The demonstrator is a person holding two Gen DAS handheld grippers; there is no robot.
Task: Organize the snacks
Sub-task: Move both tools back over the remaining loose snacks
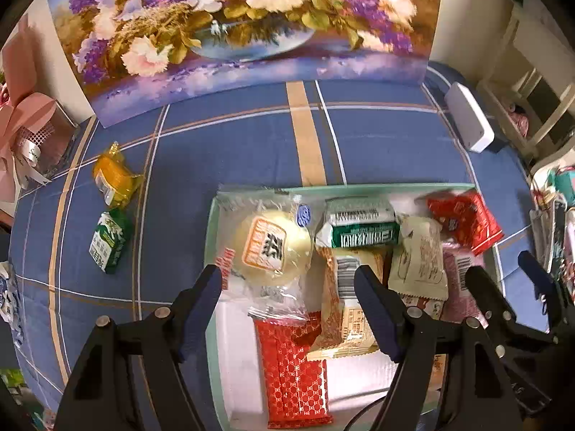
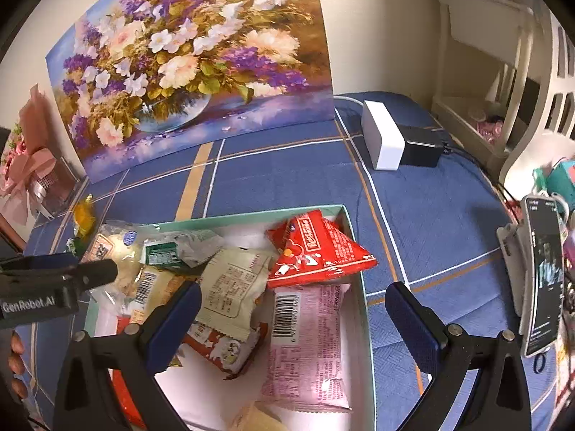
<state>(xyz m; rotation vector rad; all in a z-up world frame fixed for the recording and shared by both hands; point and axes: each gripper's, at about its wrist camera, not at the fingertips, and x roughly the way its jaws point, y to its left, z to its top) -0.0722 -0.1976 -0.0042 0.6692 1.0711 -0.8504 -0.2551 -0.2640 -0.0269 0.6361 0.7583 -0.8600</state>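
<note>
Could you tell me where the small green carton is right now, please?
In the left wrist view, the green carton lies on the blue tablecloth, left of the box, just below the yellow packet.

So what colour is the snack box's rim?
Pale mint green snack box rim, clearest in the right wrist view.

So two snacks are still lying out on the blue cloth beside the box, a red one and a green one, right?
Not quite: the two snacks outside the box are a yellow packet and a green packet, not red and green. The left wrist view shows both lying on the blue cloth to the left of the box. The red packets are inside it.
</note>
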